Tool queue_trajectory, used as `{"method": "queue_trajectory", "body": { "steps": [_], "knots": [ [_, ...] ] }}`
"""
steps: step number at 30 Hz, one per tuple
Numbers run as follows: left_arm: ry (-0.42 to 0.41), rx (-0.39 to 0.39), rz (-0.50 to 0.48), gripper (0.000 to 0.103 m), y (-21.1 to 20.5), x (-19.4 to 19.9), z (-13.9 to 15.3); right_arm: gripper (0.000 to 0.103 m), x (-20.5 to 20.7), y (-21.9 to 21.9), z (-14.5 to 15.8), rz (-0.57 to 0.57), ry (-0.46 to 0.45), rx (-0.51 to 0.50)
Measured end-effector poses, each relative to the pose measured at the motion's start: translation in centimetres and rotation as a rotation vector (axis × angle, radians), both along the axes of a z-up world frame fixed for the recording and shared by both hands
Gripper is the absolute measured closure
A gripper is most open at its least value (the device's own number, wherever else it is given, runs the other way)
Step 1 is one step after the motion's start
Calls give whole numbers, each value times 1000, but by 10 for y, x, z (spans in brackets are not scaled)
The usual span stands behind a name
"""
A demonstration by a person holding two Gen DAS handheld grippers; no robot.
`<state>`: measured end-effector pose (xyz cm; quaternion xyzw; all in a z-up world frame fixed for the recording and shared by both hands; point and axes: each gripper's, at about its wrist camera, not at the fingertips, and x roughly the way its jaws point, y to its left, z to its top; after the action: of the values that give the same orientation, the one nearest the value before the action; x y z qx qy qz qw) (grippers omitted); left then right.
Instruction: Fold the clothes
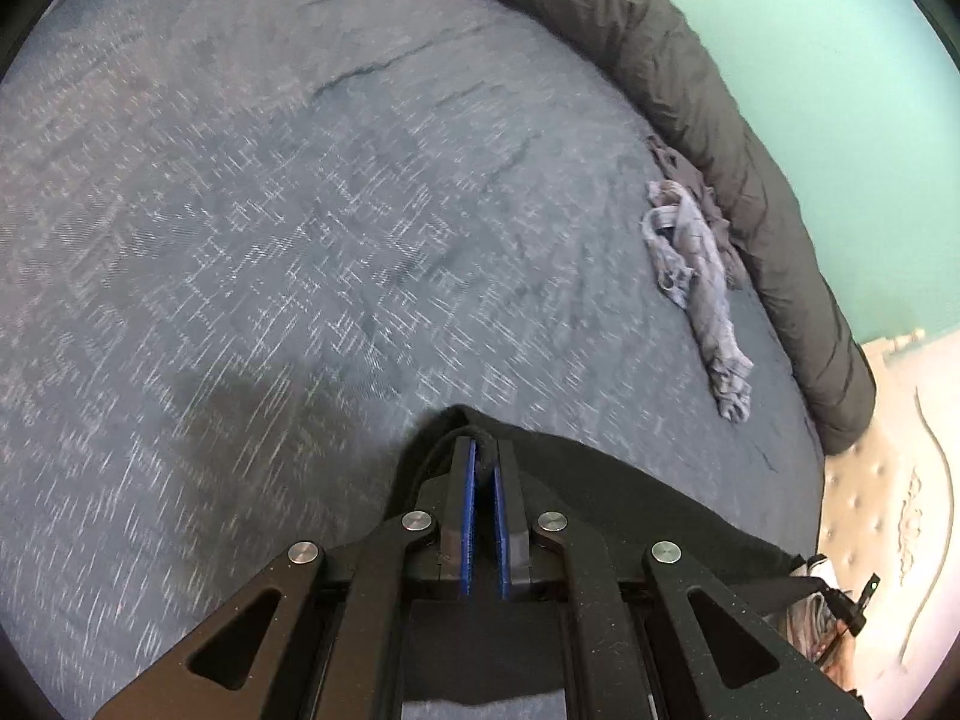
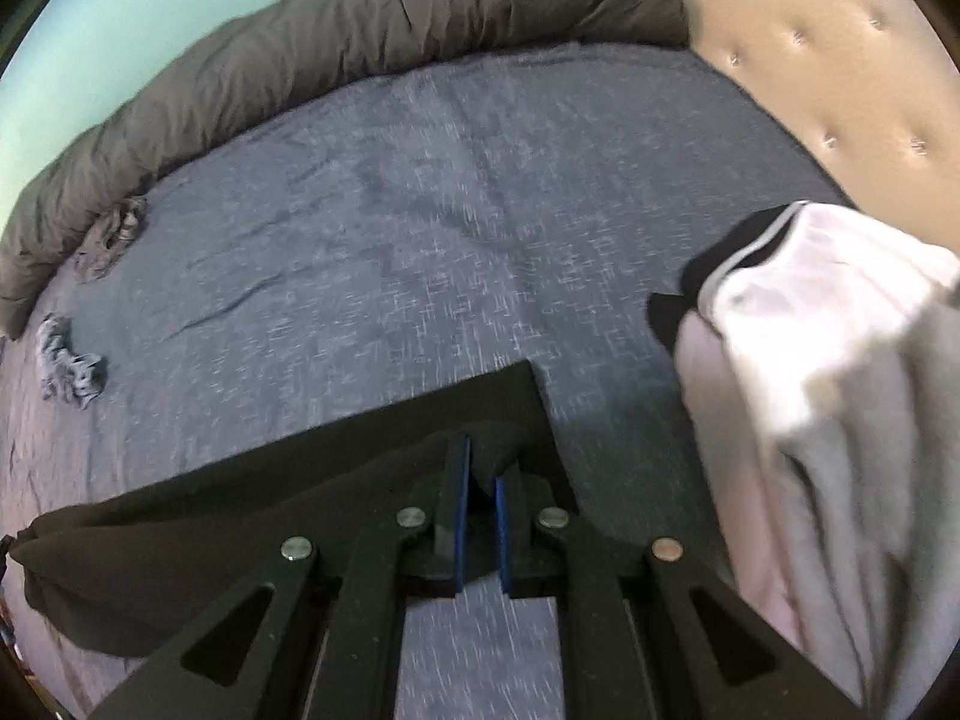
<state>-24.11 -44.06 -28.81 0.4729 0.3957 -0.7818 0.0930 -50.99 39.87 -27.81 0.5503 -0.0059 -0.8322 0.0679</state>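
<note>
The left gripper (image 1: 485,468) is clenched on an edge of the black garment (image 1: 630,516), and the right gripper (image 2: 483,468) pinches its other end, the cloth stretched between them above the blue bedsheet (image 1: 270,228). Farther off lie a crumpled grey garment (image 1: 696,276), pale clothes (image 2: 840,390) and a rolled dark duvet (image 2: 300,60).

The bed (image 1: 300,210) wears blue-grey cover flecked with white dashes. A dark grey duvet (image 2: 360,30) lines its far edge. The held garment (image 2: 240,540) is black; the crumpled clothes (image 1: 696,276) are pale grey; the wall (image 1: 840,60) is mint green.
</note>
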Motion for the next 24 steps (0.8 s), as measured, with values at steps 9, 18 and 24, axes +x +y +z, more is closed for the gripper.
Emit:
{"method": "queue_trajectory", "body": {
  "steps": [9,18,24],
  "knots": [
    [-4,-18,7,78,-2,-23,-25,54,-24,-11,-21,-7,140,-28],
    [89,-115,-16,57,10,-11,12,48,15,12,-10,57,296,-78],
    [96,-96,-17,41,11,9,13,48,37,20,-24,103,230,-123]
  ]
}}
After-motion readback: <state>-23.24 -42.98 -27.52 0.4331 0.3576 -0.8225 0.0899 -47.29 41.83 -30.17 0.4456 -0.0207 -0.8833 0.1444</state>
